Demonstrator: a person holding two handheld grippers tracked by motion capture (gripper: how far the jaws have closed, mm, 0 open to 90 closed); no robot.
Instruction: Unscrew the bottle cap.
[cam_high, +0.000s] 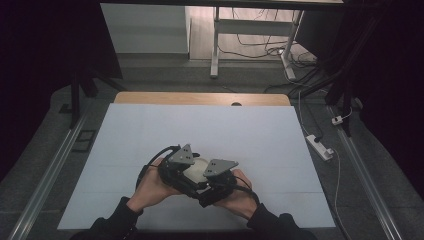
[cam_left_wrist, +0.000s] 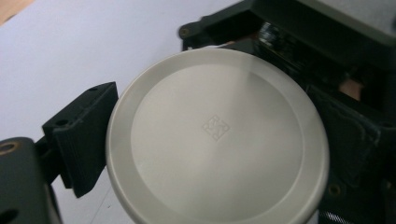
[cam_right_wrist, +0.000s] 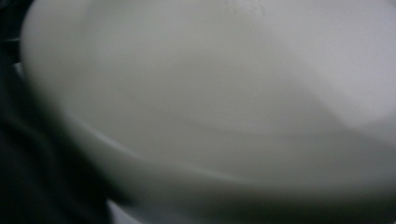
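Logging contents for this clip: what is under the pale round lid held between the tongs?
Around the lid, the white table cover and dark tongs parts show. Whatever lies directly beneath is covered by it.

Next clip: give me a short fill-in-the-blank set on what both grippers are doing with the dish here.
1. The left gripper and the right gripper meet at a pale round ____.
2. In the left gripper view, the plate bears a small ____-shaped emblem at its centre.
3. The table is covered by a pale ____ sheet.
4. The hands work near the ____ edge of the table in the high view.

Missing words: plate; diamond; blue; bottom
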